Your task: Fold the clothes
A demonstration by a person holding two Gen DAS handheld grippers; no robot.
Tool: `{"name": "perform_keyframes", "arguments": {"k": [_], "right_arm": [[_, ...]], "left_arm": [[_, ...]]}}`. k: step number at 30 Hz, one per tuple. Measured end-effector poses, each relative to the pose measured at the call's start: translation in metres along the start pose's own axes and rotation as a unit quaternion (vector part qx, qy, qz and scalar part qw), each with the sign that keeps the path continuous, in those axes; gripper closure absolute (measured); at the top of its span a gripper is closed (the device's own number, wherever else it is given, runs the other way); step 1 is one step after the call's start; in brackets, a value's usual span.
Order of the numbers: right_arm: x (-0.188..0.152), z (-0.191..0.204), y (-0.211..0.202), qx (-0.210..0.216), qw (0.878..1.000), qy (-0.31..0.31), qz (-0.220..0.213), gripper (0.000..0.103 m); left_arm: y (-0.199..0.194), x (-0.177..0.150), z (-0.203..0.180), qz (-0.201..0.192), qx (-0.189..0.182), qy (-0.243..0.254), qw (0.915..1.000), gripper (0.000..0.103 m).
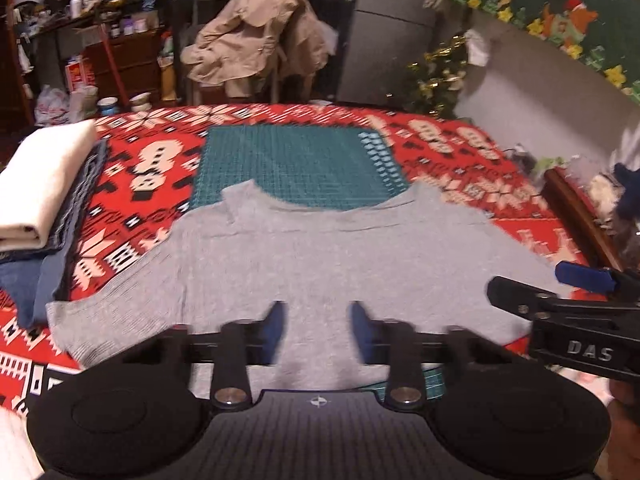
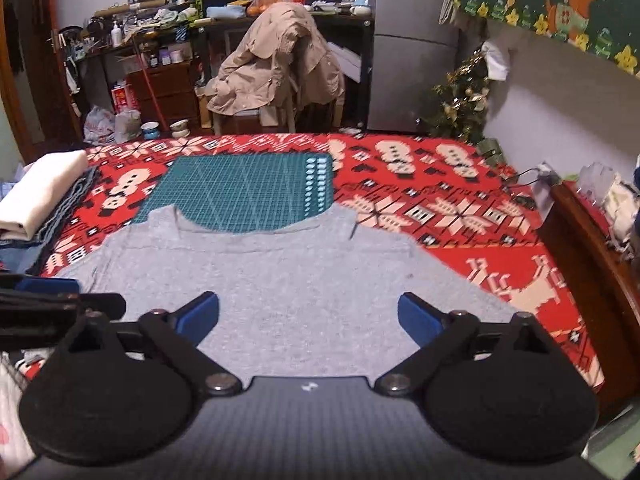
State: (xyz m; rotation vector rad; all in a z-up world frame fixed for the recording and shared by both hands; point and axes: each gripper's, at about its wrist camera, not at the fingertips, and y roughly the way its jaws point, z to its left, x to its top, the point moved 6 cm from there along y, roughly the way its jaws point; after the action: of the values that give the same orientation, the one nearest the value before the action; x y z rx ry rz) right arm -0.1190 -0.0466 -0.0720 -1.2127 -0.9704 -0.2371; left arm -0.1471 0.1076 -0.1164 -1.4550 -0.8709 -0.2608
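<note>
A grey garment [image 1: 320,248] [image 2: 280,280] lies spread flat on a red patterned cover, its far edge over a green cutting mat [image 1: 292,164] [image 2: 248,188]. My left gripper [image 1: 318,320] hovers low over the garment's near edge. Its blue pads stand a narrow gap apart with flat grey fabric showing between them, and the view is blurred. My right gripper [image 2: 308,312] is wide open above the garment's near right part, nothing between its pads. Each gripper shows at the edge of the other's view: right gripper [image 1: 560,292], left gripper [image 2: 60,292].
A folded cream cloth [image 1: 40,184] [image 2: 44,192] sits on a stack of denim [image 1: 24,280] at the left edge. A wooden rail [image 2: 580,240] borders the right side. Beyond the far edge stand a chair with a beige coat [image 2: 276,64] and a small Christmas tree [image 2: 464,96].
</note>
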Motion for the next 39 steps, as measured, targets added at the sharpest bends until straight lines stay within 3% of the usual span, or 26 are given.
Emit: {"name": "perform_keyframes", "arguments": {"k": [3, 5, 7, 12, 17, 20, 26, 33, 39], "right_arm": [[-0.014, 0.004, 0.010, 0.023, 0.999, 0.013, 0.026, 0.044], [-0.025, 0.008, 0.020, 0.038, 0.998, 0.018, 0.052, 0.083], [-0.035, 0.011, 0.031, 0.041, 0.997, 0.019, 0.070, 0.093], [-0.049, 0.029, 0.044, 0.039, 0.997, -0.017, 0.057, 0.094], [-0.061, 0.046, 0.063, 0.054, 0.996, -0.037, 0.061, 0.094], [-0.072, 0.053, 0.072, 0.056, 0.995, -0.056, 0.066, 0.094], [-0.083, 0.058, 0.063, 0.055, 0.994, -0.077, 0.057, 0.093], [-0.073, 0.066, 0.054, 0.090, 0.991, -0.083, 0.049, 0.098], [-0.072, 0.082, 0.067, 0.100, 0.988, -0.101, 0.056, 0.102]], "left_arm": [[0.011, -0.014, 0.001, 0.013, -0.033, -0.013, 0.9993, 0.095], [0.019, -0.020, 0.000, 0.019, -0.043, -0.021, 0.9986, 0.098], [0.028, -0.026, 0.000, 0.025, -0.053, -0.029, 0.9979, 0.102], [0.051, -0.035, 0.006, 0.055, -0.112, -0.065, 0.9901, 0.102], [0.065, -0.043, 0.013, 0.070, -0.121, -0.084, 0.9865, 0.103], [0.062, -0.046, 0.012, 0.063, -0.120, -0.069, 0.9884, 0.103], [0.056, -0.050, 0.015, 0.067, -0.140, -0.074, 0.9852, 0.103], [0.051, -0.045, 0.009, 0.049, -0.178, -0.063, 0.9809, 0.103], [0.059, -0.053, 0.013, 0.070, -0.181, -0.064, 0.9789, 0.103]]}}
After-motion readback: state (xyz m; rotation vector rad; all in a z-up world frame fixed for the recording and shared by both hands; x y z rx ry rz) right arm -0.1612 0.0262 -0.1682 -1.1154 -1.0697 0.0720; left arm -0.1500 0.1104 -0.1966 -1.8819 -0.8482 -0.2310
